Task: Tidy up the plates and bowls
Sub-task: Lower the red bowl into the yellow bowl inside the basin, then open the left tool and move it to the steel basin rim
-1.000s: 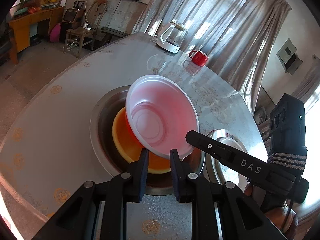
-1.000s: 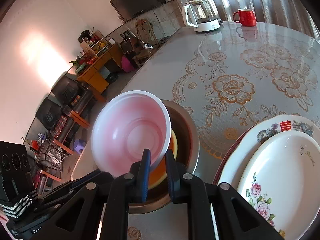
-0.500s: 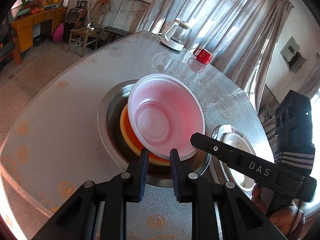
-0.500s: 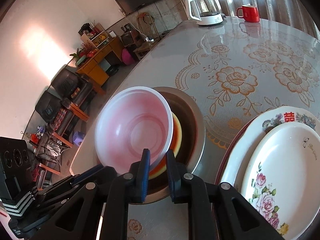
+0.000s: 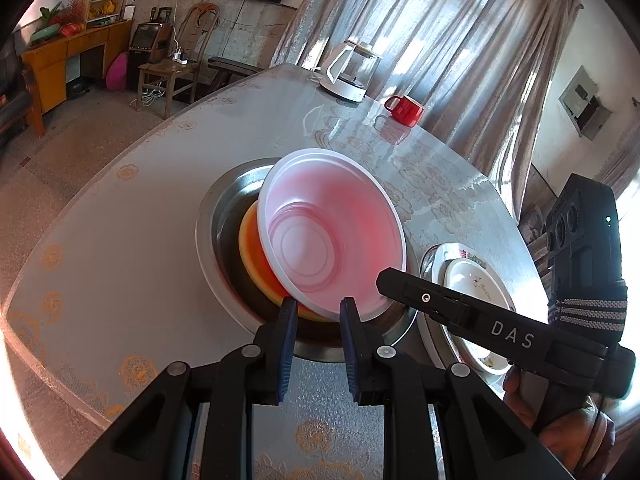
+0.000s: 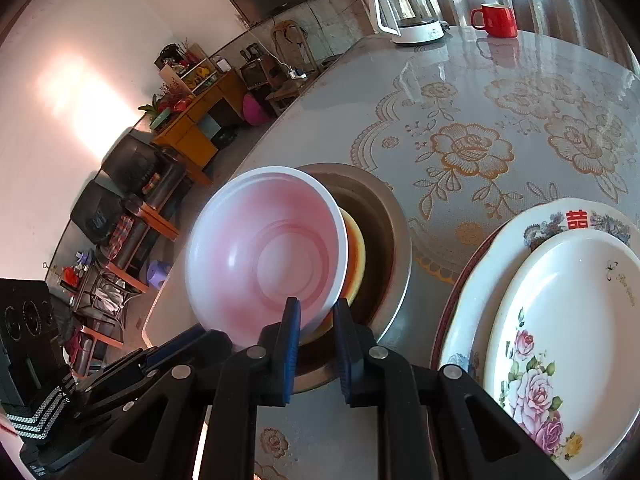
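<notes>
Your left gripper [image 5: 316, 312] clamps the near rim of the pink-tinted white bowl [image 5: 332, 232], tilted above the orange bowl [image 5: 256, 264] inside the steel basin [image 5: 216, 216]. Your right gripper [image 6: 316, 316] pinches that same rim, just beside the stacked floral plates [image 6: 560, 320].

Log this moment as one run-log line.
left gripper: shut on pink bowl rim | right gripper: shut on same rim | bowl tilted over orange bowl in steel basin
</notes>
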Demonstrator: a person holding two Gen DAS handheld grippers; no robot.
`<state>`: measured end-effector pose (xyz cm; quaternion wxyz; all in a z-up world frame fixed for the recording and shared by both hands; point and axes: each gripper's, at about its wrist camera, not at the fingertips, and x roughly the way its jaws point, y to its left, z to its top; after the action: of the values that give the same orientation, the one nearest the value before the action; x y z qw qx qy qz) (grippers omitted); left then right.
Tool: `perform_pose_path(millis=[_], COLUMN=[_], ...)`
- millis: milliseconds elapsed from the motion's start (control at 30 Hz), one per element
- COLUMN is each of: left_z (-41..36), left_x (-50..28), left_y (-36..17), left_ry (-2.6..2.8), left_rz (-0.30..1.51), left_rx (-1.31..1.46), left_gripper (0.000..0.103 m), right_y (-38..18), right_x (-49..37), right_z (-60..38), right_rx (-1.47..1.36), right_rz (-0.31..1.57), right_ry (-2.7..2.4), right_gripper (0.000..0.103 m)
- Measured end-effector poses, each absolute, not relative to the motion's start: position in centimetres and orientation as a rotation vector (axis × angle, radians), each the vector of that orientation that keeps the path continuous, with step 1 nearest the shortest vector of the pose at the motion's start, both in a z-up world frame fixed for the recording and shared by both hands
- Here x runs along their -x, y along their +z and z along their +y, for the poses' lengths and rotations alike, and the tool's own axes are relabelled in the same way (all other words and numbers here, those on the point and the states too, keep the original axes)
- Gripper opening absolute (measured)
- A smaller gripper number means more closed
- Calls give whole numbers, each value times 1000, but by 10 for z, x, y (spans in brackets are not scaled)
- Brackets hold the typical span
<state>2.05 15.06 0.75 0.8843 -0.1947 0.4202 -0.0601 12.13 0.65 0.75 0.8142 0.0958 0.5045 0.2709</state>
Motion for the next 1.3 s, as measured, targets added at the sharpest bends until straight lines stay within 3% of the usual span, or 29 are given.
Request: perform_pose_path(millis=[367, 1300], left_z=[154, 188], left_x=[-17, -14], left_y=[7, 6], left_ry=[-118, -10], left_rz=[866, 834], left_rx=[413, 465], left_gripper=[21, 22], right_y=[9, 7], right_x=[-121, -124], right_z=[4, 12], right_rx=[-208, -139], right_rz=[1064, 1007], right_ry=[561, 565], right_gripper=[21, 18])
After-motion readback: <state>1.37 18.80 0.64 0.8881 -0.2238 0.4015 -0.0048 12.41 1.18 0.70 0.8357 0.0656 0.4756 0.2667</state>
